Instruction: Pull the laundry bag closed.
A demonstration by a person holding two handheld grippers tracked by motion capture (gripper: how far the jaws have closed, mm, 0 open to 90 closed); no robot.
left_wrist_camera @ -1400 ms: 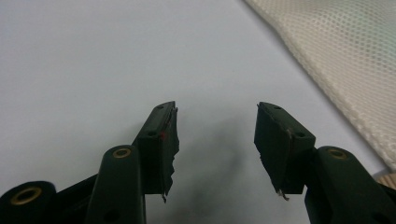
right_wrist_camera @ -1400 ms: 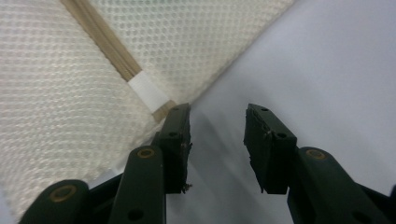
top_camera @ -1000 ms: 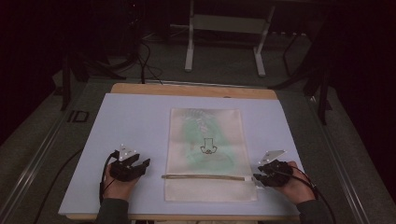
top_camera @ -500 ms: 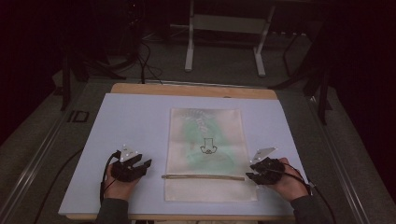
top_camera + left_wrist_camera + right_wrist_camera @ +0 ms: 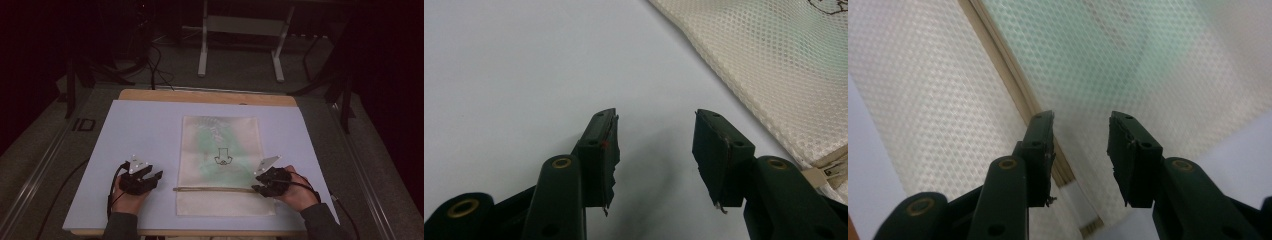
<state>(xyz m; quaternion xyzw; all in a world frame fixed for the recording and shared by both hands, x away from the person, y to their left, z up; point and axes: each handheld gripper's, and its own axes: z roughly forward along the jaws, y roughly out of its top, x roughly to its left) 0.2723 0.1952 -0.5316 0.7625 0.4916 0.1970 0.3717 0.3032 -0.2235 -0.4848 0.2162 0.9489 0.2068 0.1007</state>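
The flat cream mesh zip bag (image 5: 220,167) with a pale green item inside was left lying at the middle of the light blue tabletop (image 5: 145,132). Over the last second the right gripper (image 5: 261,186) had been shifted inward from beside the bag's edge to the right end of the tan zip strip (image 5: 1013,82), its jaws apart and nothing gripped. The left gripper (image 5: 150,179) was kept on the tabletop just left of the bag, jaws likewise apart. A grasp at the zip end was judged imminent.
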